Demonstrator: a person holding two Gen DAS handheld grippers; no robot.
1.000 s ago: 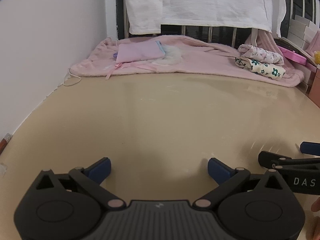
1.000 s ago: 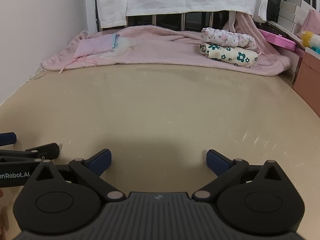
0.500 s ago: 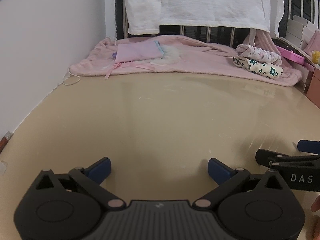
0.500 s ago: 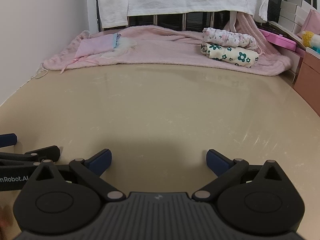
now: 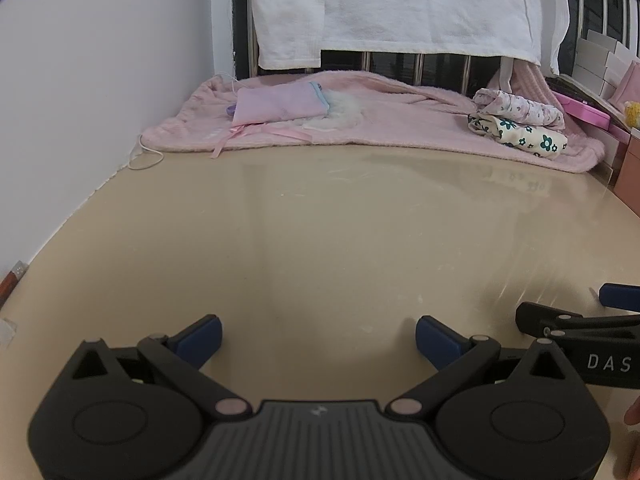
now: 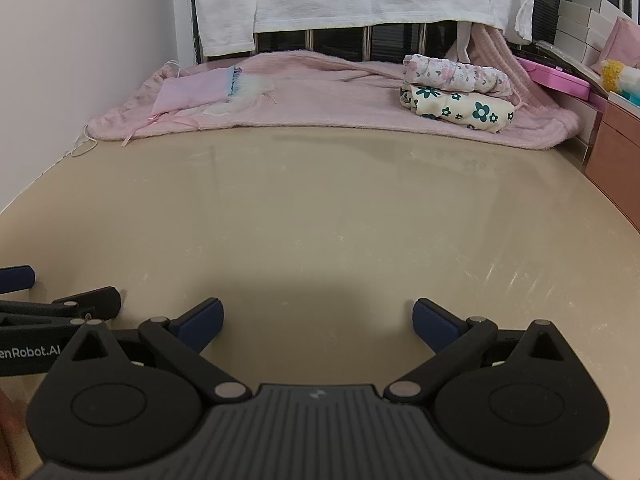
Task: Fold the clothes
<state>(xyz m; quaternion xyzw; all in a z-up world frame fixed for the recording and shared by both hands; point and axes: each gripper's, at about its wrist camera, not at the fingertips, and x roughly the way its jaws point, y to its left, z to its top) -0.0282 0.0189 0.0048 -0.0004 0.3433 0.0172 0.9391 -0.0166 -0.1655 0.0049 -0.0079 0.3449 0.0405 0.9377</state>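
A folded pink garment [image 5: 280, 105] [image 6: 192, 92] with white fluff beside it lies at the far left on a pink blanket [image 5: 400, 124] [image 6: 320, 100]. Two folded floral garments [image 5: 520, 124] [image 6: 456, 92] are stacked at the far right of the blanket. My left gripper [image 5: 318, 336] stands open over the bare beige table [image 5: 320, 240] [image 6: 320, 220], holding nothing. My right gripper [image 6: 316, 320] is open and empty too, close beside the left one. Both are far from the clothes.
A white wall [image 5: 100, 80] borders the table's left side. A white towel [image 5: 400, 8] hangs over a dark railing behind the blanket. Pink and white boxes [image 6: 568, 60] and a brown cabinet [image 6: 616, 148] stand at the right. A white cord [image 5: 144, 156] lies by the blanket's left corner.
The left gripper's view has swung slightly left, so the floral stack sits a little further right. Both grippers stay open and low over the table.
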